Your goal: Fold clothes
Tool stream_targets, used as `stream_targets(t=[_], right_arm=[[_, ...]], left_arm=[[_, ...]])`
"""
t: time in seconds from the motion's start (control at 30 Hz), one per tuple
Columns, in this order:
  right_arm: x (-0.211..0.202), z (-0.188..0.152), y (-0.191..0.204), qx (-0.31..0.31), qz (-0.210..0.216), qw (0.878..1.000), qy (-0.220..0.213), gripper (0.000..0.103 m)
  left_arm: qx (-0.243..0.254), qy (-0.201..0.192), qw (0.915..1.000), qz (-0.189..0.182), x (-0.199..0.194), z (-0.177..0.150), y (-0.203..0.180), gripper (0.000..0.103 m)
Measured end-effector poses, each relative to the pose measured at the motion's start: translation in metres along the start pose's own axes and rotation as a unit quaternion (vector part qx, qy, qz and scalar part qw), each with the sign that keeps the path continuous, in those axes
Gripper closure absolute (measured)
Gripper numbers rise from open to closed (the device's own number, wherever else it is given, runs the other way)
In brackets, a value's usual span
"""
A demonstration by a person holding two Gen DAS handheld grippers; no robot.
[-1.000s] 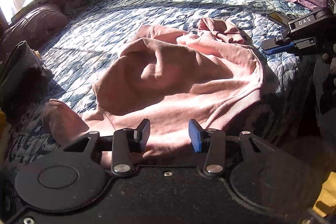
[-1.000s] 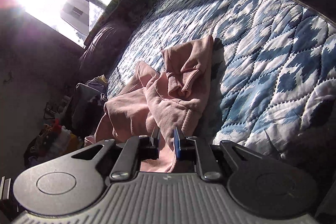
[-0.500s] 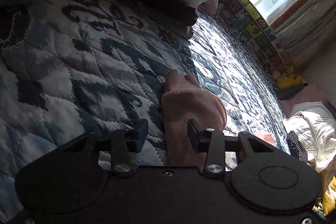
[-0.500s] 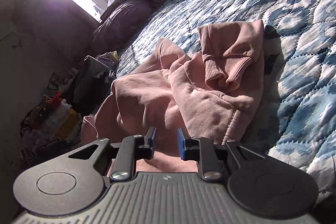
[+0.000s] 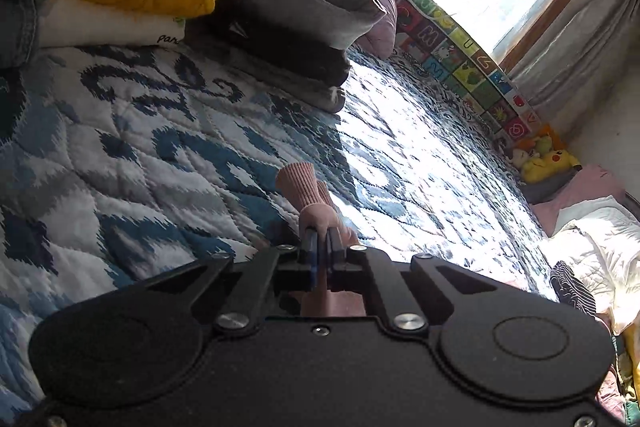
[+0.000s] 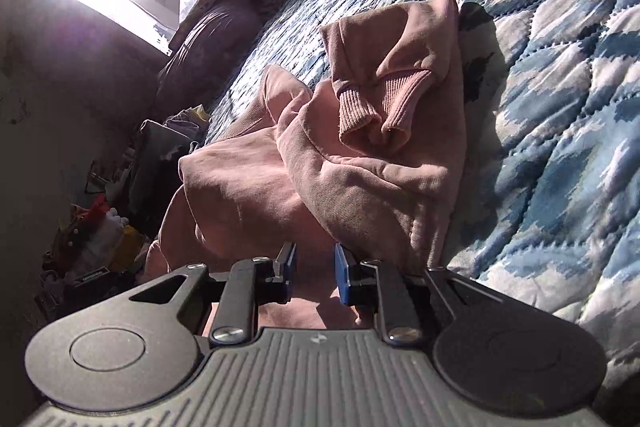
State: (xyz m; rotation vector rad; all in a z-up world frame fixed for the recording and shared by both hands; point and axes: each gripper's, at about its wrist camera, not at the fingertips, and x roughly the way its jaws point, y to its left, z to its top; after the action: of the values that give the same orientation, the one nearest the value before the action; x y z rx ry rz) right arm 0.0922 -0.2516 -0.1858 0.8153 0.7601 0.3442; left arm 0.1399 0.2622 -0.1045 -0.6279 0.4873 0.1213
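Pink sweatshirt (image 6: 320,187) crumpled on bed quilt (image 6: 560,107); left hand-held gripper (image 5: 321,247) clamped on its sleeve (image 5: 308,195), right hand-held gripper (image 6: 314,267) spread above the body fabric, hem hidden.

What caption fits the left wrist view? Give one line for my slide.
Left gripper shut on a pink sleeve lying over the blue quilt.

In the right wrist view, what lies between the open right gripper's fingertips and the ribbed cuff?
Only the pink sweatshirt itself: rumpled folds run from the right gripper to the ribbed cuff.
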Motion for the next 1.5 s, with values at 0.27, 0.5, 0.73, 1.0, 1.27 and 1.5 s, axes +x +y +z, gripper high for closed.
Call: stream_targets(t=[0.27,0.5,0.73,1.0,1.27,1.5], right_arm=[[-0.001,0.002,0.005,-0.003,-0.015,1.0,0.012,0.08],[-0.003,0.003,0.008,-0.019,-0.021,0.999,0.021,0.08],[-0.001,0.003,0.006,-0.021,-0.021,0.999,0.022,0.08],[-0.001,0.001,0.011,-0.028,-0.026,0.999,0.019,0.077],[-0.001,-0.001,0.016,-0.051,-0.027,0.998,0.022,0.071],[0.0,-0.002,0.009,-0.047,-0.015,0.999,0.018,0.071]], left_arm=[[0.042,-0.019,0.9939,0.1,-0.038,-0.014,0.024,0.101],[-0.057,0.013,0.9945,0.086,-0.025,-0.024,0.067,0.066],[0.039,0.005,0.9963,0.076,-0.006,0.005,0.045,0.097],[0.151,0.007,0.9806,0.125,0.009,0.007,0.03,0.065],[0.207,0.003,0.9775,0.043,-0.014,-0.025,0.011,0.069],[0.262,0.073,0.9603,0.061,0.067,-0.025,-0.016,0.086]])
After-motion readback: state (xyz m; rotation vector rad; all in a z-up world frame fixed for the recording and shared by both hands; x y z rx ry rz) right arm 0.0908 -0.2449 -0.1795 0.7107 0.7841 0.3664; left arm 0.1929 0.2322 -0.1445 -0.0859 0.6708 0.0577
